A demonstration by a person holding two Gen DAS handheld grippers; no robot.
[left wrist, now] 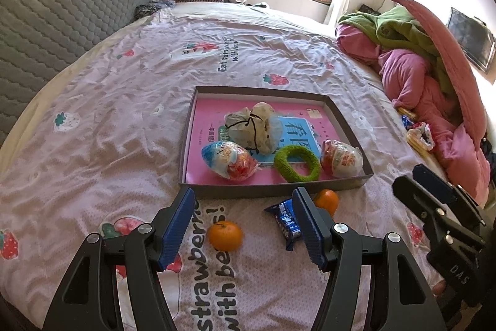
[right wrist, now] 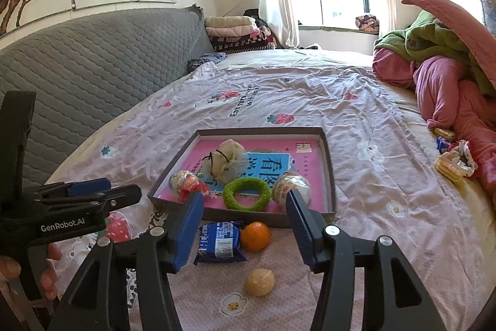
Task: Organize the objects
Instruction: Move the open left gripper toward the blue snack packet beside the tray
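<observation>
Hovering spread and empty over the bed (left wrist: 93, 145), both hand-held grippers, left (left wrist: 245, 225) and right (right wrist: 245, 228), face oranges (left wrist: 224, 235) beside the tray (left wrist: 272, 191).

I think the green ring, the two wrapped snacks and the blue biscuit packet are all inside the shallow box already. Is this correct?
Not quite. The blue biscuit packet is outside the shallow box, on the bedsheet in front of it, beside an orange; the right wrist view shows this. The green ring and the two wrapped snacks are inside.

bedsheet (left wrist: 241, 58) – "strawberries with…", "Eat str… with" | left gripper (right wrist: 77, 208) body – "GenRobot.AI" | book cover (right wrist: 272, 163) – "看图"
</observation>
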